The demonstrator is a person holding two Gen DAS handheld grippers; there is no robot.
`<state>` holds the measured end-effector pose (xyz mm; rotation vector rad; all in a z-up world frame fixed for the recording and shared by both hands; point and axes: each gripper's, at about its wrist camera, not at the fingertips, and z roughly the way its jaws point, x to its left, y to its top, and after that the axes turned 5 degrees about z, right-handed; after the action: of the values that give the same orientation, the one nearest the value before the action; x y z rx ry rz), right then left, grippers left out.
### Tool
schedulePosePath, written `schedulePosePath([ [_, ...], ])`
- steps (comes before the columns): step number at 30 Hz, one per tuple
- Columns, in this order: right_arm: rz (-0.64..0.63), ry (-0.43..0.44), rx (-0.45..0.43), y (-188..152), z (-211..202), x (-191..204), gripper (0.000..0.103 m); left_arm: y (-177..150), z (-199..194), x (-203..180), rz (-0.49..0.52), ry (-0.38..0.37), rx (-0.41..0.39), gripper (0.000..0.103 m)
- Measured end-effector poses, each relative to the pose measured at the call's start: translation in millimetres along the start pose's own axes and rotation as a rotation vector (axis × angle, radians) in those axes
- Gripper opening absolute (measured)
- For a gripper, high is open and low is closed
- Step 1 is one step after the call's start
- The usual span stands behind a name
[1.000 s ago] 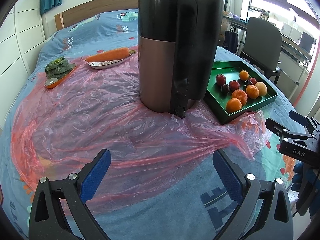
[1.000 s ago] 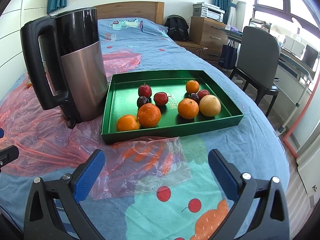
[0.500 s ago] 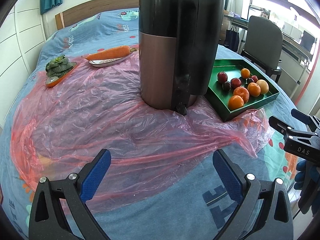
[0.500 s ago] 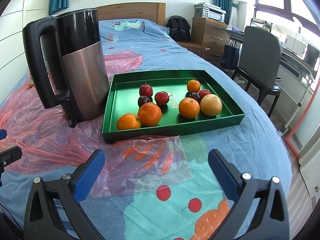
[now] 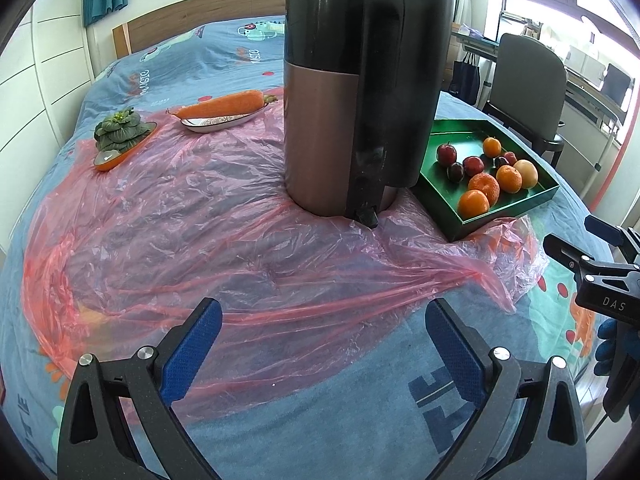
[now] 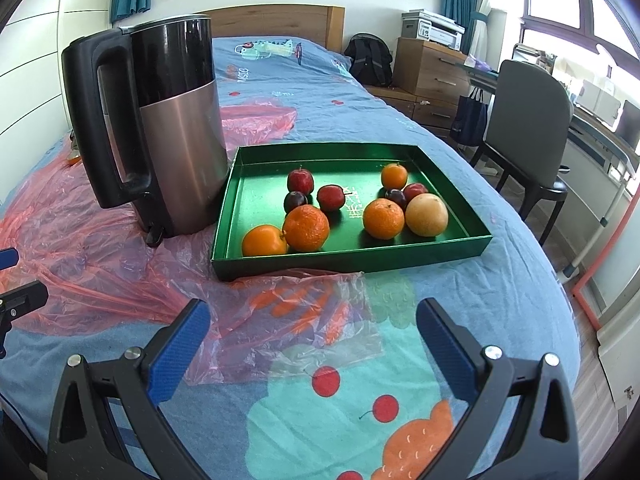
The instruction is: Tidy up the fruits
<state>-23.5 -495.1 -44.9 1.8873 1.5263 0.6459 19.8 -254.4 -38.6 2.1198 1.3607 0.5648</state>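
Both tongs, left (image 5: 320, 344) and right (image 6: 312, 344), gape before the fruit tray (image 6: 348, 256).

black tongs (image 5: 320, 340) with blue textured pads (image 5: 192, 350), silver screws (image 5: 145, 352), white "das" lettering (image 5: 614, 303).

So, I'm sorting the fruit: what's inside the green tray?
The green tray holds four oranges, a yellow fruit and five dark red ones. Nothing looks hidden.

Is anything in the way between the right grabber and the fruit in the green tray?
Nothing solid. The right gripper is open, with only bedspread and flat pink plastic sheet before the green tray. Its low front wall must be cleared. The kettle stands left, aside.
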Motion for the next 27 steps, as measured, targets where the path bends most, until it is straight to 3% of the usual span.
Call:
schedulePosePath([
  [27,-0.010,0.005,0.000,-0.8,2.5,7.6,0.103,-4.9,-1.7,-0.3,0.002,0.021,0.001,0.100],
])
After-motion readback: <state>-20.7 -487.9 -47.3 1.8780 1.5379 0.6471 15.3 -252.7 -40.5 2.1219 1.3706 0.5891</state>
